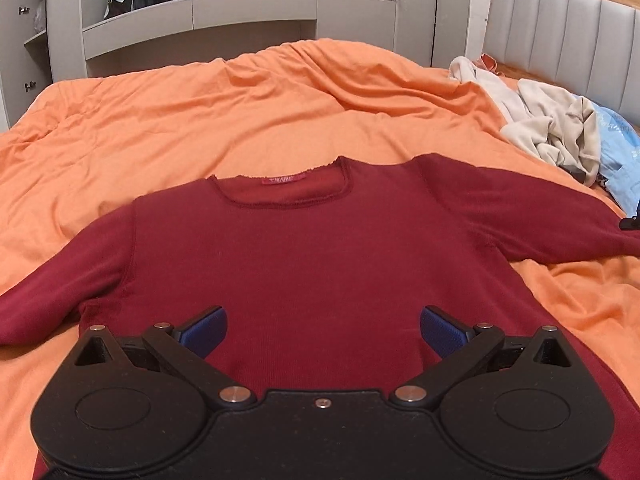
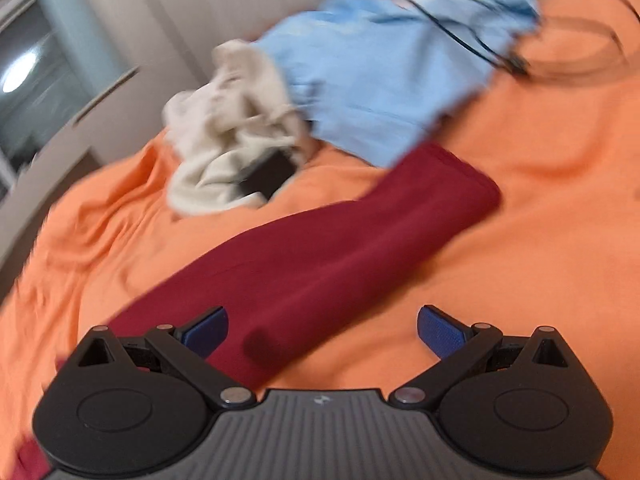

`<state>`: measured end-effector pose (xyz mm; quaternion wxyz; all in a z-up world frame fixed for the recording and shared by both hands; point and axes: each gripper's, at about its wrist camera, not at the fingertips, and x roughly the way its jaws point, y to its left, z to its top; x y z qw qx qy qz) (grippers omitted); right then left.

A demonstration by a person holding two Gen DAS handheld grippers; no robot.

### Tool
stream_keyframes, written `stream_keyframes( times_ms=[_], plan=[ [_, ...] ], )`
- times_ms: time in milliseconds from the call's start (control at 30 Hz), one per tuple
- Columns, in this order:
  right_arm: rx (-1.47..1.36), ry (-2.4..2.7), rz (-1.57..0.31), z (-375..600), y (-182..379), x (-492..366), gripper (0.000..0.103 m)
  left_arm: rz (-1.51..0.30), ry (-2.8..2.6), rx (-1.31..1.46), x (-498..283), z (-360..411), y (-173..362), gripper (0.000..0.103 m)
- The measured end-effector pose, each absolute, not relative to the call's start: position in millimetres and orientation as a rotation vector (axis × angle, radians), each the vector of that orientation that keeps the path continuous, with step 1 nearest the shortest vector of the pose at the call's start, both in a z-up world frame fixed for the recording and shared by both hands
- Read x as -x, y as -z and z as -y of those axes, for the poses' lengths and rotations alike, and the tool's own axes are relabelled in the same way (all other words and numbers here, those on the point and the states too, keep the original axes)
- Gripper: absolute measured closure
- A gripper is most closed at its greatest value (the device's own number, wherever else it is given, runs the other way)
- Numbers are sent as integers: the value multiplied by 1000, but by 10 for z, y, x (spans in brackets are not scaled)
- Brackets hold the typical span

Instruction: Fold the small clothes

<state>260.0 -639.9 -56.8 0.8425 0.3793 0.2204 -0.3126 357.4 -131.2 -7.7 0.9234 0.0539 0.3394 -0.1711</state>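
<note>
A dark red long-sleeved top [image 1: 304,256] lies flat on the orange bedcover [image 1: 200,120], neck away from me, sleeves spread to both sides. My left gripper [image 1: 323,332] is open and empty, hovering over the top's lower body. In the right wrist view, which is blurred, one red sleeve [image 2: 344,240] runs diagonally up to its cuff. My right gripper [image 2: 322,330] is open and empty above that sleeve's near part. A small bit of the right gripper [image 1: 630,222] shows at the right edge of the left wrist view.
A pile of beige clothing [image 1: 552,120] and light blue clothing [image 1: 620,160] lies at the bed's right; it also shows in the right wrist view [image 2: 380,80], with a dark flat object [image 2: 268,176] beside it. A padded headboard [image 1: 560,32] and grey cabinets [image 1: 240,16] stand behind.
</note>
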Motion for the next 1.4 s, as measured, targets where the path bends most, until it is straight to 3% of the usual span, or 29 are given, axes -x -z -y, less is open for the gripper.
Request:
stream_keyframes(
  times_ms=[133,267,333,500,567,967,1233,1400],
  plan=[
    [-805,694,-400,6460,609,-2572,0,-698,350,-106,-3580,1301,76,0],
    [-849,757,-338,6503,672,-2545,14,-704,338,-92,-3612,1254,60,0],
    [-866,788,-309,6531,686,-2518,27,-702,325,-84,-3632,1216,38,0],
    [-867,867,-326,6604,756,-2512,78,-672,276,-70,-3707,1075,-52,0],
    [-873,863,-316,6596,752,-2499,91,-664,257,-63,-3751,1003,-74,0],
    [-573,631,-150,5932,-33,-2813,94,-709,215,72,-4059,575,-130,0],
    [-219,283,-160,4657,-570,-3579,95,-678,150,110,-4109,330,-207,0],
    [-20,26,-200,3688,-582,-3870,95,-654,74,161,-4148,124,-239,0]
  ],
)
